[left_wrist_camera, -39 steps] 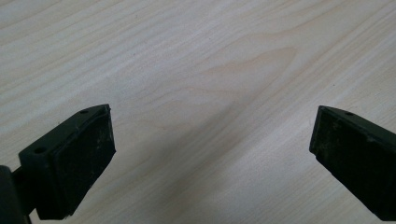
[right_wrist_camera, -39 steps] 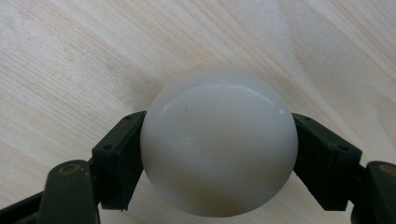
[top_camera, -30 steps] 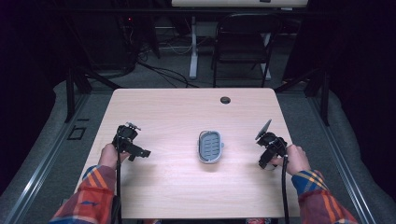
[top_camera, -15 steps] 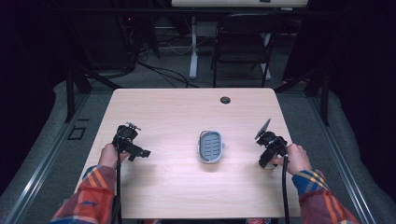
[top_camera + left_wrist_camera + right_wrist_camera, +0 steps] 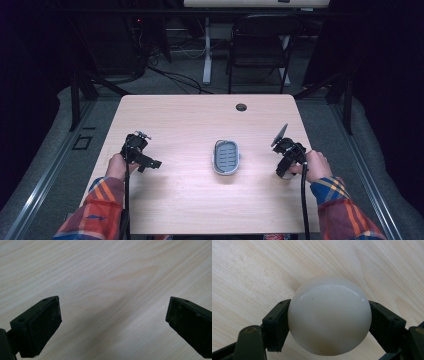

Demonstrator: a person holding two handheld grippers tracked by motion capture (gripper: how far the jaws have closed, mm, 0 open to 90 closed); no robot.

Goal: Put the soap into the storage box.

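Your right tool clamps the smooth white ball; ease off and it may roll off the desk; left tool spread wide, empty.

A smooth, glossy off-white ball sits clamped between the two black jaws of the right gripper, which press on its opposite sides just above the pale wooden bench; a faint brownish smudge marks its lower face. A small oval grey dish with a ribbed, slotted inner floor lies flat near the middle of the bench, its long axis running away from the person, well apart from the ball.
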